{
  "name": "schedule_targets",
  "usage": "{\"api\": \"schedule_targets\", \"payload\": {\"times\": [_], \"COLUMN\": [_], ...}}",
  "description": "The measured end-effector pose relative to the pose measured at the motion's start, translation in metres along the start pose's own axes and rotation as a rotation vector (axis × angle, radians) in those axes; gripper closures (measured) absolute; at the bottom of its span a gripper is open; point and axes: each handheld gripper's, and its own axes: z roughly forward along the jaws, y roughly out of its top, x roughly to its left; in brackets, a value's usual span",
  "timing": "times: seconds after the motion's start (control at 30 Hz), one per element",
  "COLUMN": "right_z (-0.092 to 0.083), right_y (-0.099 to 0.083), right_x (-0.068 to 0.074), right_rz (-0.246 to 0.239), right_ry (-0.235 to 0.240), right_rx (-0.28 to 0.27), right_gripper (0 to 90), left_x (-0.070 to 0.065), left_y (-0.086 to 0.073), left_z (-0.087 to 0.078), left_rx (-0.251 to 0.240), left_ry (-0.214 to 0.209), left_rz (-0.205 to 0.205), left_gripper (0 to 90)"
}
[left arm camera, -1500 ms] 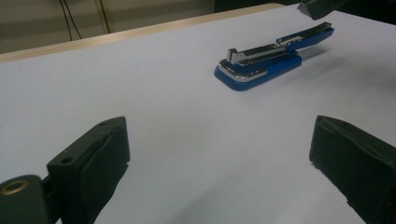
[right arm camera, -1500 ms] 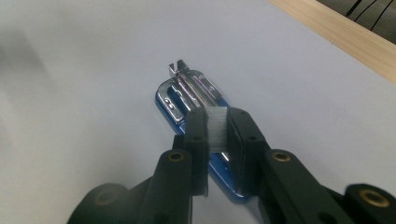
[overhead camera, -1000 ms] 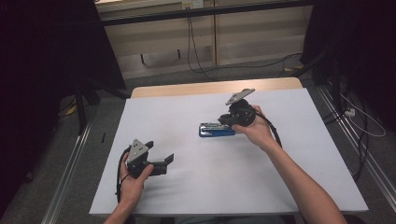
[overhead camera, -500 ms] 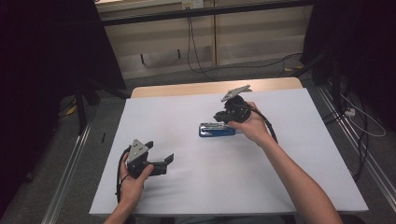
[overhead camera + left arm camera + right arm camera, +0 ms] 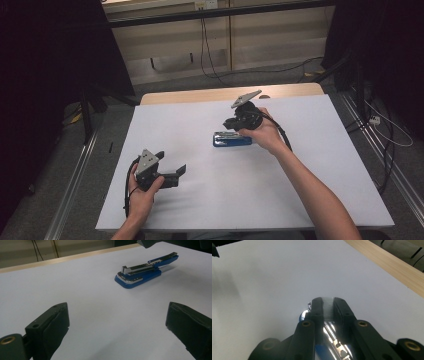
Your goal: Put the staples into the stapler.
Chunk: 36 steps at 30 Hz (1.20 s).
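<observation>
No lettering can be read on the blue stapler (image 5: 232,139), which has a chrome top rail and lies flat near the middle of the white surface (image 5: 310,200). The right claw (image 5: 235,123) hangs directly over the stapler, pinched on a strip of staples (image 5: 327,307). The left claw (image 5: 172,175) gapes wide, well nearer the person than the stapler. A wooden edge (image 5: 200,96), grey floor and cables lie beyond it.

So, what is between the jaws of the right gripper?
The right gripper is shut on a strip of staples, over the open blue stapler. The strip's lower part is hidden by the jaws.
</observation>
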Motion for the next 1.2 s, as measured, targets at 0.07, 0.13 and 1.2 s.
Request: {"api": "schedule_targets", "payload": {"times": [0.07,0.13,1.2], "right_z": [0.002,0.003,0.021], "right_y": [0.001,0.001,0.002], "right_x": [0.0,-0.001,-0.012], "right_rz": [0.0,-0.002,-0.08], "right_ry": [0.001,0.004,0.092], "right_rx": [0.002,0.002,0.065], "right_gripper": [79.5,79.5,79.5], "left_x": [0.0,0.0,0.0], "left_y": [0.0,0.0,0.0], "left_z": [0.0,0.0,0.0], "left_rx": [-0.001,-0.007,-0.004], "left_ry": [-0.001,0.0,-0.006], "left_rz": [0.002,-0.003,0.002], "left_gripper": [5.2,5.2,5.5]}}
